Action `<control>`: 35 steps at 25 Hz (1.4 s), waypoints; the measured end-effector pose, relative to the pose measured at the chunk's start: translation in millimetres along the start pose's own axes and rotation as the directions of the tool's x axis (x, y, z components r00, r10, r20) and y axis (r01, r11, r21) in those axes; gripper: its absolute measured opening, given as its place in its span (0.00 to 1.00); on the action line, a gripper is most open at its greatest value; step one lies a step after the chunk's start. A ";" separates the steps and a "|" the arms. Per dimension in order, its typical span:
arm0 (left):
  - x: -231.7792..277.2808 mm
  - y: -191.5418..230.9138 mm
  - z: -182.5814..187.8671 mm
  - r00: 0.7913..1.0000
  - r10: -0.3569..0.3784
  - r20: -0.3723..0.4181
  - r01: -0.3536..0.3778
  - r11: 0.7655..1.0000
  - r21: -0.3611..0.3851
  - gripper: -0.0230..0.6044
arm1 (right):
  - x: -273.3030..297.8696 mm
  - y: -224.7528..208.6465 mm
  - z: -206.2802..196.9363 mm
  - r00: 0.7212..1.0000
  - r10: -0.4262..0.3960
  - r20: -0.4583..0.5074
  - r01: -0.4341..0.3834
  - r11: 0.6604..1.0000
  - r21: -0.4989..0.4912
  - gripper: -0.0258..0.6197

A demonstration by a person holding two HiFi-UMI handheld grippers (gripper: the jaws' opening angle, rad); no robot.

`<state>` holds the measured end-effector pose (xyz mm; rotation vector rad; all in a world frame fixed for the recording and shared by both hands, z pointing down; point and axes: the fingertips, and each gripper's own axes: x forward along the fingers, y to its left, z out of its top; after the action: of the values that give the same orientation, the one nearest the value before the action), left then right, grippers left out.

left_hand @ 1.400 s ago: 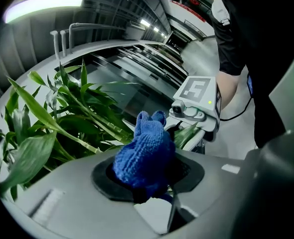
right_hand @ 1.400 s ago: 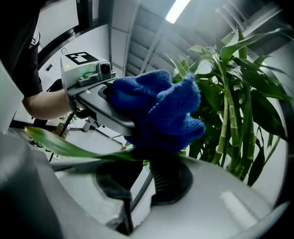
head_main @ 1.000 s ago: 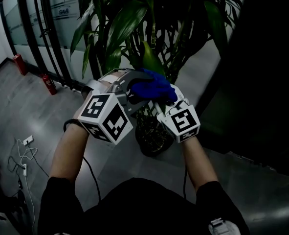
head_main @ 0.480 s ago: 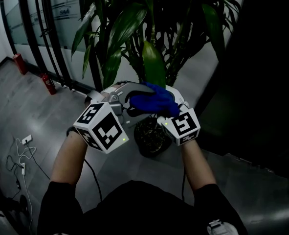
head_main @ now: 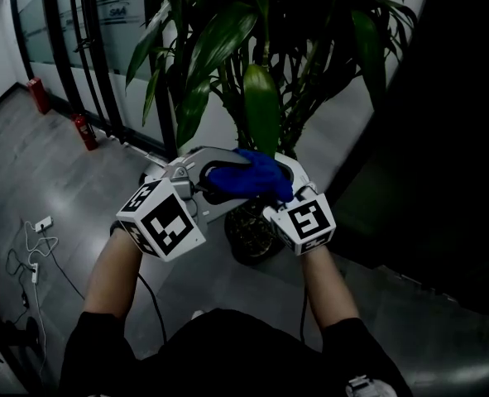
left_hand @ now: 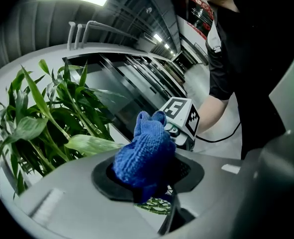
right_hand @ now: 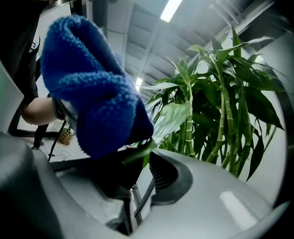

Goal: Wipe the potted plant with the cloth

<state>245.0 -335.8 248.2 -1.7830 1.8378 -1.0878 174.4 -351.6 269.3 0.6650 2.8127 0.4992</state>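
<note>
Far left, on the grey floor [head_main: 29,168]: two red fire extinguishers [head_main: 83,131] stand by the glass wall, and a white cable [head_main: 33,251] lies loose nearer the person.

Left of centre: the left gripper [left_hand: 147,176] is held out from the person's left forearm [head_main: 116,263], its marker cube toward the head camera. Its jaws are closed on a bunched blue cloth [head_main: 248,176], which bulges above the black pads.

Centre: the potted plant [head_main: 252,48] rises beyond both tools, with cane-like stems and long green leaves. One broad leaf [head_main: 261,110] hangs down toward the person, and the cloth sits against its lower end. The dark pot [head_main: 248,234] stands on the floor just below the two grippers.

Right of centre: the right gripper [right_hand: 139,176] meets the left one at the cloth. Its jaws are nearly together, pinching the narrow end of that same leaf, whose green edge passes between the pads; the cloth lies just above and to the left of them in the right gripper view.

Far right: a dark wall [head_main: 451,139], without visible detail.
</note>
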 end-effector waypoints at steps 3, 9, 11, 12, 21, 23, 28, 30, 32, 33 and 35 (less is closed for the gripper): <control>-1.8 -4.9 -6.0 1.000 0.020 -0.006 -0.020 0.999 -0.041 0.28 | -5.1 8.1 -8.2 1.000 0.019 -0.007 -0.019 1.000 0.016 0.10; -4.3 -11.3 -16.1 0.996 0.089 0.010 -0.087 0.983 -0.159 0.28 | -19.8 19.4 -25.7 0.998 0.068 -0.007 -0.068 0.996 0.064 0.10; -5.7 -13.3 -13.3 0.991 0.125 0.041 -0.114 0.972 -0.207 0.28 | -24.1 21.5 -28.2 0.996 0.087 0.001 -0.087 0.992 0.089 0.10; -7.2 -15.1 -13.8 0.988 0.145 0.050 -0.129 0.963 -0.237 0.28 | -25.5 23.1 -29.3 0.995 0.097 0.006 -0.097 0.990 0.101 0.10; -31.5 -44.7 -44.7 0.968 0.250 -0.009 -0.226 0.858 -0.462 0.28 | -23.5 57.5 -54.5 0.978 0.202 0.045 -0.207 0.960 0.188 0.10; -37.6 -48.5 -48.5 0.968 0.253 -0.007 -0.225 0.847 -0.482 0.28 | -18.8 68.5 -60.0 0.974 0.226 0.037 -0.228 0.956 0.184 0.10; -57.3 -49.9 -69.7 0.970 0.241 0.024 -0.193 0.830 -0.524 0.29 | -4.6 83.9 -61.7 0.979 0.205 0.009 -0.204 0.965 0.164 0.10; -64.5 -48.4 -81.4 0.974 0.217 0.061 -0.158 0.851 -0.500 0.29 | 7.0 87.9 -62.1 0.987 0.163 0.004 -0.161 0.974 0.160 0.10; -70.8 -48.4 -92.5 0.975 0.180 0.129 -0.101 0.880 -0.465 0.29 | 20.3 90.4 -68.3 0.993 0.119 -0.020 -0.115 0.983 0.141 0.10; -76.1 -47.5 -97.0 0.972 0.159 0.172 -0.064 0.888 -0.456 0.29 | 28.2 91.9 -71.4 0.995 0.097 -0.036 -0.091 0.987 0.130 0.10; -94.3 -40.9 -104.8 0.959 0.124 0.255 0.010 0.884 -0.467 0.29 | 48.4 98.9 -73.2 0.997 0.055 -0.057 -0.047 0.991 0.128 0.10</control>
<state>211.0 -213.1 321.1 -1.9920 2.0693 -0.3518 150.9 -266.1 367.4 0.7608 2.9096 0.3572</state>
